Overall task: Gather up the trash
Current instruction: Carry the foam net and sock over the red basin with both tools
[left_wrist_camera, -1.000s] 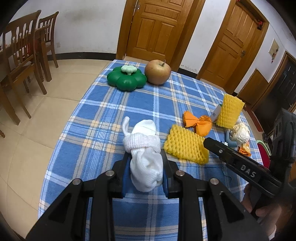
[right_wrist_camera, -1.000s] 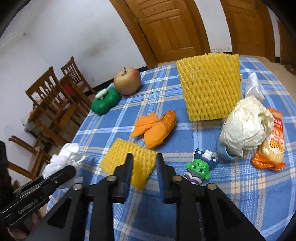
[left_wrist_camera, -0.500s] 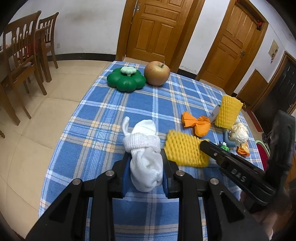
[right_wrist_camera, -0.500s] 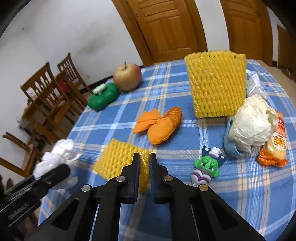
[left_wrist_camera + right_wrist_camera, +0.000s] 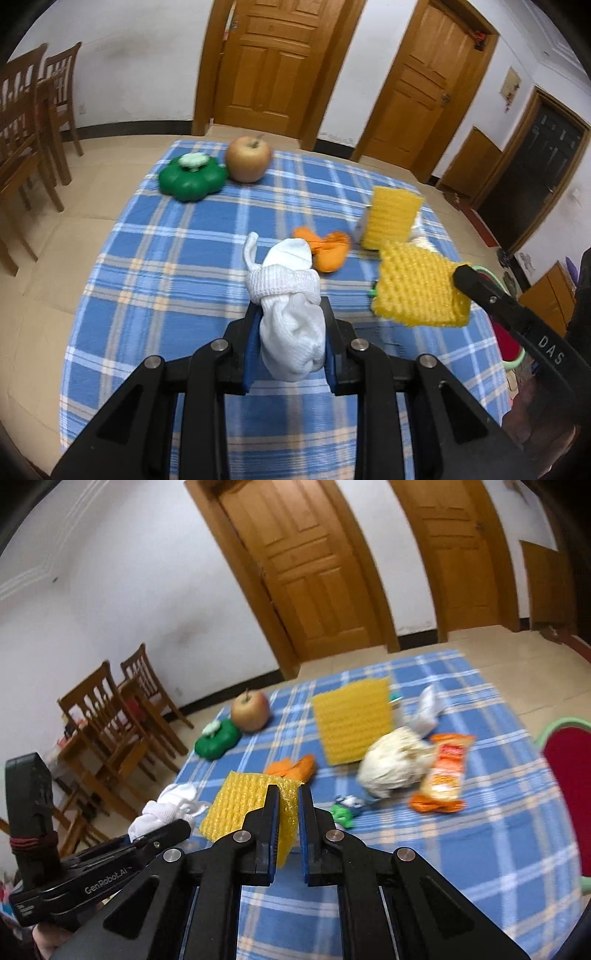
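so the big blue plaid tablecloth table (image 5: pixel 461 867) is the anchor here, everything else sits on it or hangs over it. still lying on the cloth toward the far side: a tall yellow foam net sleeve (image 5: pixel 352 723) standing roughly mid-table, a crumpled white paper or plastic wad (image 5: pixel 397 762) just beside it on the door side's right, an orange snack wrapper (image 5: pixel 445 775) touching that wad, and an orange twisted candy-shaped wrapper (image 5: pixel 325 249) nearer the middle. those all look like trash that's left to grab. the brown-red apple (image 5: pixel 247 158) and the green flower-shaped plastic lid thing (image 5: pixel 192 177) at the far edge of the table, plus a little green toy figure (image 5: pixel 343 810) near the wad, probably aren't trash, but that's my guess. now the held stuff: the left gripper (image 5: pixel 291 332) is pinching a balled-up white sock (image 5: pixel 291 314) between its pads, lifted above the near part of the table. the right gripper (image 5: pixel 288 819) has its jaws squeezed nearly together on the edge of a flat yellow foam net pad (image 5: pixel 243 805), which hangs clear of the cloth in the left wrist view. no bin in sight in either view, so can't tell where it goes. i'd call it early days: two items in hand, nothing visibly dropped off, several pieces to go.
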{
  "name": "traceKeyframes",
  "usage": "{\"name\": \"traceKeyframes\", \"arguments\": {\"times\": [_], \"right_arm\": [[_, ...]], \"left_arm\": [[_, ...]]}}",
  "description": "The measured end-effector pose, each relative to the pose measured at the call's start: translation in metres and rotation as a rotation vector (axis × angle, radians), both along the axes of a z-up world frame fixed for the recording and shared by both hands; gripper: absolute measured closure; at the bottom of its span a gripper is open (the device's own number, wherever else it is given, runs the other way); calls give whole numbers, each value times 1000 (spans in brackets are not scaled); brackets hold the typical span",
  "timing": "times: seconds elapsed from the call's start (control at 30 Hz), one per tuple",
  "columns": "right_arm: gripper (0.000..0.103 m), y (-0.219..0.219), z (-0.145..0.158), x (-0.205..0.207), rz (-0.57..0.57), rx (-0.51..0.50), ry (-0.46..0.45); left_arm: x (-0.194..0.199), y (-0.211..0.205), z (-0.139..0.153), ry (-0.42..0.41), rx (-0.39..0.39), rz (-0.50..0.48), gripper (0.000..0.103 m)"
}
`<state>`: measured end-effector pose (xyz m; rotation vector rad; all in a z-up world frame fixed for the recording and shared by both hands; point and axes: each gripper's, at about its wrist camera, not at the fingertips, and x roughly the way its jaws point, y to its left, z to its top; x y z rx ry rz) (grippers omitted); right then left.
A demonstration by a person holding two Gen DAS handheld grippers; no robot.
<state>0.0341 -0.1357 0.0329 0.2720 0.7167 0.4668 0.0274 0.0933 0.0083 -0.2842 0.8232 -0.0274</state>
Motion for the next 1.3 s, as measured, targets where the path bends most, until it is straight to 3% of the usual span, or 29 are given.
{"name": "traceKeyframes", "arguments": {"times": [0.63,1.3], "right_arm": [[94,-159,27,-44,-404,39,-50],[94,-278,-23,-57,-722,12,44]], "left_arm": [[29,-128,38,-31,-21,-346,75],[63,-272,24,-12,33,-625,75]]}}
